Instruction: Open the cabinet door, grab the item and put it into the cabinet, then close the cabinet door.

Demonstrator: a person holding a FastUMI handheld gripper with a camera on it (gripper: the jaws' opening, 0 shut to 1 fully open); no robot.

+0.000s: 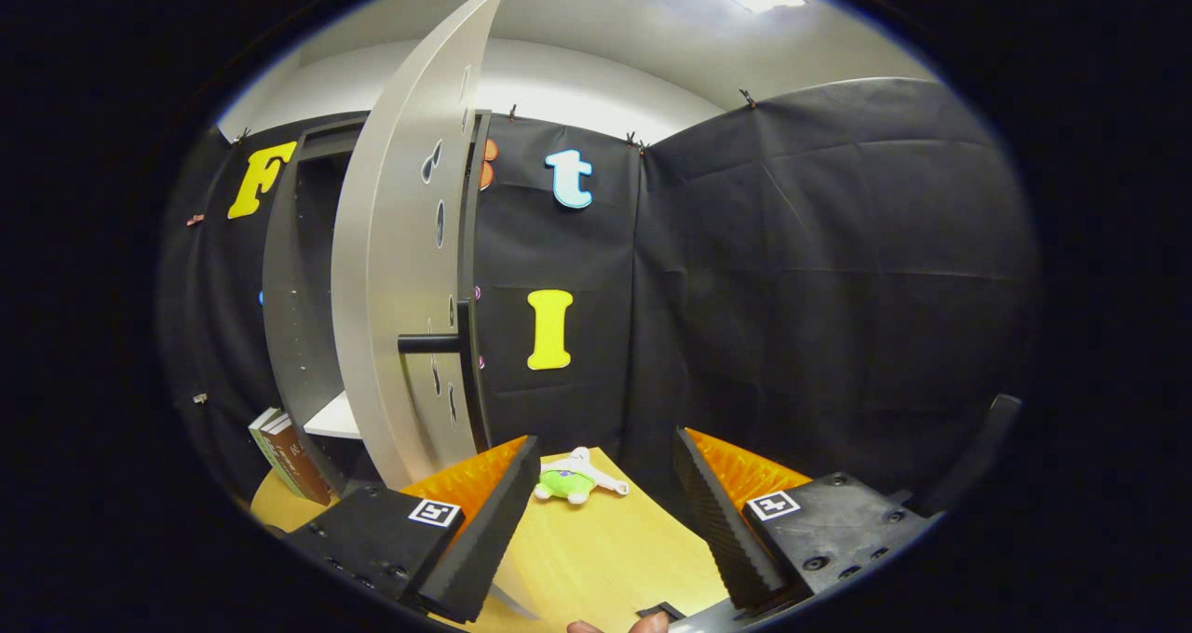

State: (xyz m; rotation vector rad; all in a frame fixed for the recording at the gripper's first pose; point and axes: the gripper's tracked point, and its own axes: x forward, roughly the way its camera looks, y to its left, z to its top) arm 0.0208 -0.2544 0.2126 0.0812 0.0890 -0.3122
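A tall cabinet stands on the wooden table, left of my fingers. Its pale grey door is swung open toward me, edge-on, with a dark bar handle sticking out. A white shelf shows inside the dark interior. A small green and white plush toy lies on the table beyond my fingertips, right of the door's foot. My gripper is open, with nothing between its fingers, and hovers above the table short of the toy.
Several books lean against the cabinet's lower left side. Black cloth walls close the booth behind and to the right. A person's fingertips show at the near edge below the gripper. Bare tabletop lies between the fingers and the toy.
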